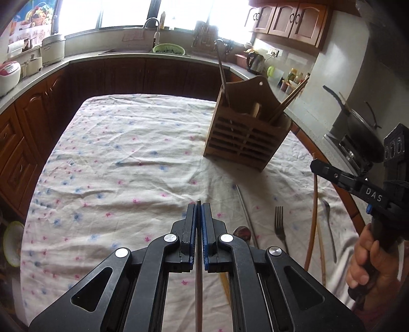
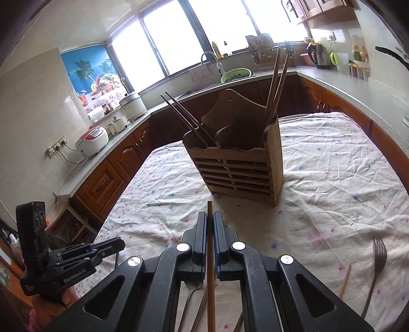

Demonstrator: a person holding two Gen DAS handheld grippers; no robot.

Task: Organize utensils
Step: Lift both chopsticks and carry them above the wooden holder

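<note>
On the cloth-covered worktop (image 2: pixel 332 178), both grippers clench one thin, stiff, light chopstick each: left gripper (image 1: pixel 199 217) a dark chopstick (image 1: pixel 198 281), right gripper (image 2: pixel 210 224) a wooden chopstick (image 2: pixel 210 281), gripped near the tips, likely slippery. The wooden holder (image 2: pixel 237 168) stands just ahead.

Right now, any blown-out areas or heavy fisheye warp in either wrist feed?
Left wrist view: windows clip to white, counter edge bows strongly, black vignette at the corners; tablecloth evenly lit. Right wrist view: windows also clipped, utensil holder backlit with its front in shade, cabinets curve near the rim.
</note>
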